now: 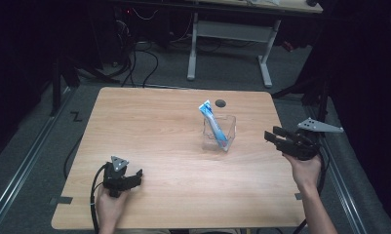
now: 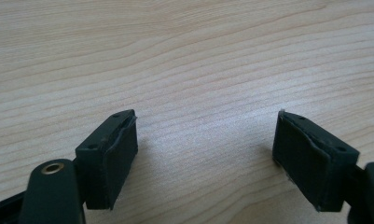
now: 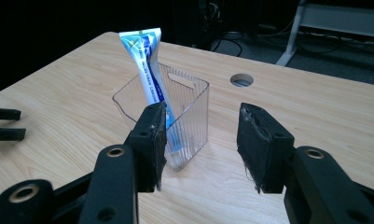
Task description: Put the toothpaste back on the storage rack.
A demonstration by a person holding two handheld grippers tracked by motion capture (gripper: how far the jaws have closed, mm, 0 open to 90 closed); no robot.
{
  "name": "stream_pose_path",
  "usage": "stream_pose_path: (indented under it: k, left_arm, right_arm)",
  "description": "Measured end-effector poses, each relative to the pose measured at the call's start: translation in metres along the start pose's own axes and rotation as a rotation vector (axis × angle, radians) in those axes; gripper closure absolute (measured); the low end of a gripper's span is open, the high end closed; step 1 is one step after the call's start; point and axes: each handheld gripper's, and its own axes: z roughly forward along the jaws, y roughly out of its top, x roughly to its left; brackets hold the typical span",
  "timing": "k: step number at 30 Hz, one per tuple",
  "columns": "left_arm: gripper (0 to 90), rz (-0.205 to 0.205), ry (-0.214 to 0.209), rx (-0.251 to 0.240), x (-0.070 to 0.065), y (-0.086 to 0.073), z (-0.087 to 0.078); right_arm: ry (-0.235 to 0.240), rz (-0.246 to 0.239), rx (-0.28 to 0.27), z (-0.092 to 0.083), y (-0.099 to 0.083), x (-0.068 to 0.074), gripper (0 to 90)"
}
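Both grippers' fingers stand apart, holding nothing: left gripper point(image 1: 134, 176) low over the wooden surface point(image 1: 159, 146), right gripper point(image 1: 273, 136) near its right edge. Between them, nearer the right gripper, a toothpaste tube point(image 1: 214, 124) leans inside a clear container point(image 1: 228, 127).

Light wooden table point(image 1: 154, 122) bears a clear ribbed container point(image 1: 229, 127)

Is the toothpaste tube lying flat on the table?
No, the toothpaste tube stands tilted inside the clear plastic box, with its flat end sticking up above the rim.

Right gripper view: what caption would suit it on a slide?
Open right gripper faces a clear plastic bin holding a blue-and-white toothpaste tube on a wooden table.
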Motion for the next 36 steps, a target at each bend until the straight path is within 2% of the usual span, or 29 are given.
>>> stream_pose_path:
  k: [20, 36]
  left_arm:
    - [22.4, 0.0, 0.0, 0.0, 0.0, 0.0, 0.0]
    - [22.4, -0.001, 0.0, 0.001, 0.0, 0.0, 0.0]
  right_arm:
    - [-0.037, 0.04, 0.017, 0.003, -0.025, -0.012, 52.8]
    - [-0.039, 0.071, 0.031, 0.007, -0.044, -0.015, 52.9]
